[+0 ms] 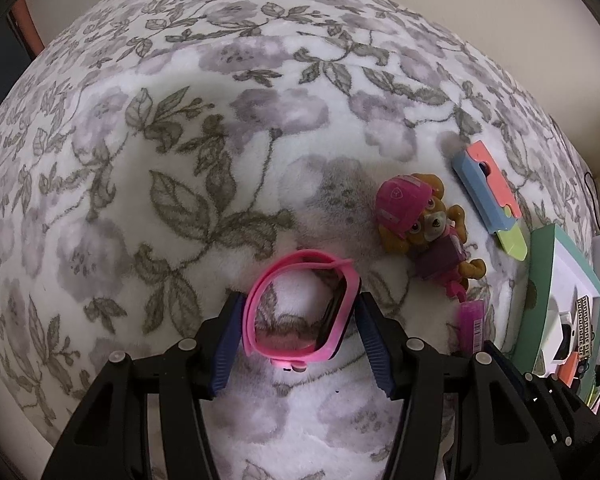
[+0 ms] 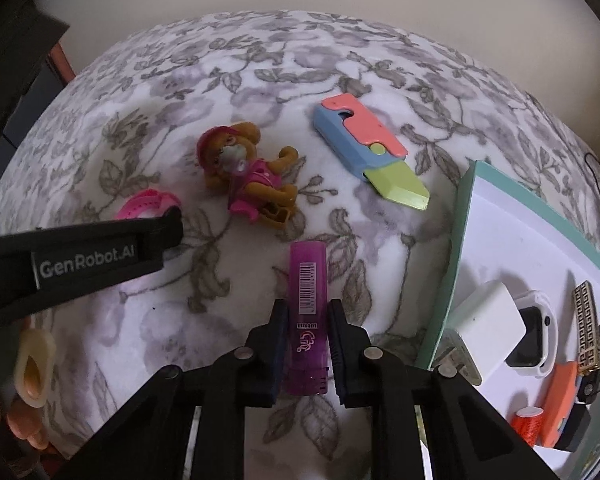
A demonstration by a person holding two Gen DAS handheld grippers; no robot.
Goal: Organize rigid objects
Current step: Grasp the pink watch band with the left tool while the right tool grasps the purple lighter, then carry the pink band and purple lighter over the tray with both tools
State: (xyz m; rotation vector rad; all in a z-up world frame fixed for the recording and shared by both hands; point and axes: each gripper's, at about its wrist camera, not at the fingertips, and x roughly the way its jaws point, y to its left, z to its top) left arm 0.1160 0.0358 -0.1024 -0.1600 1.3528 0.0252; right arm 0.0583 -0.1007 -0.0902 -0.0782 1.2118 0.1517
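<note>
A pink wrist watch point(image 1: 300, 264) with a looped strap lies on the floral blanket point(image 1: 180, 160), and my left gripper point(image 1: 300, 300) is shut on it, one pad on each side of the loop. A purple lighter point(image 2: 307, 276) with a barcode sits lengthwise in my right gripper point(image 2: 307, 308), which is shut on it. The lighter's end point(image 1: 472, 324) also shows in the left wrist view. A toy dog point(image 2: 248, 168) in pink lies on its back between the two grippers. Beyond it lies a blue, coral and green toy knife point(image 2: 368, 148).
A teal-rimmed white tray point(image 2: 456, 260) stands at the right and holds a white charger cube point(image 2: 488, 320), a white smartwatch point(image 2: 532, 328) and several small items. The left gripper's body point(image 2: 80, 256) crosses the left side, with a person's hand point(image 2: 24, 420) below it.
</note>
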